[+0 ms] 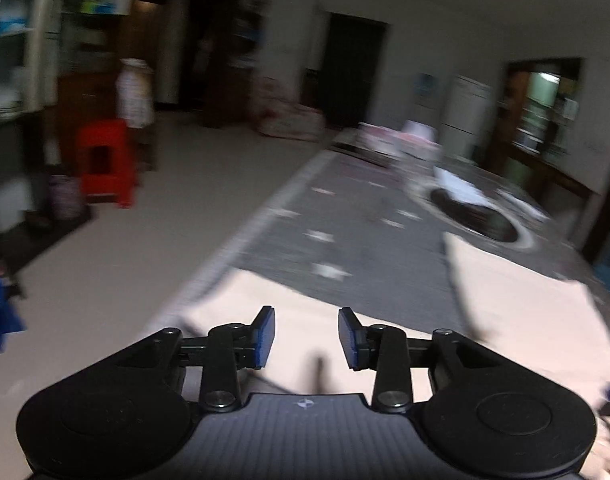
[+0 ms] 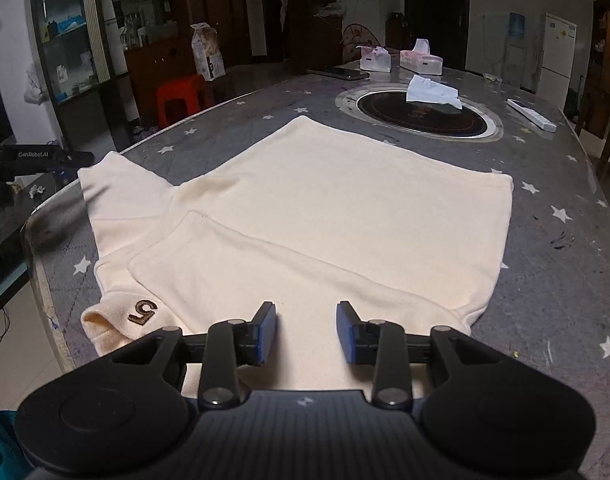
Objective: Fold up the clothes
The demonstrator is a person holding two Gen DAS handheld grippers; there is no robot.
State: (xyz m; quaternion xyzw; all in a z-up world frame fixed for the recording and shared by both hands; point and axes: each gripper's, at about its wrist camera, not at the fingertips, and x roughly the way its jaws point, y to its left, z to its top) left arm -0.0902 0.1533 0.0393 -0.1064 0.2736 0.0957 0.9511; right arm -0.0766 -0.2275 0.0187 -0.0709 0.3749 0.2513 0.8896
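- Between the blue pads of the right gripper (image 2: pixel 306 330), only a gap: jaws partly apart, nothing held, poised over the near edge of the cream T-shirt (image 2: pixel 325 208) (placed, likely, to take the next pinch along that hem).
- Just ahead of those pads, a sleeve flap (image 2: pixel 233 264) already laid inward over the body, so one fold looks done and the cloth lies flat for the next.
- Near left, a brown "5" patch (image 2: pixel 143 311) on a turned-up corner hanging at the table edge (probably the other sleeve, not yet tucked in).
- Farther left, a dark device marked GenRobot.AI (image 2: pixel 37 156) reaching in beside the far-left sleeve; cannot tell for certain what it is.
- Over at the left gripper (image 1: pixel 306 336), same story: pads partly apart, empty, held above cream cloth at the near edge of the table (image 1: pixel 365 248) (heavy blur in this view, so exact spot on the shirt uncertain).
- Spread across the grey star-patterned tabletop, shirt well clear of the round inset hob (image 2: pixel 421 118) at the far side, leaving room to fold without snagging.
- Beyond that, a crumpled tissue (image 2: pixel 433 90) on the hob, and two tissue boxes (image 2: pixel 421 60) at the far edge, out of the working area.
- Off the table to the left, a red stool (image 2: pixel 181 98).
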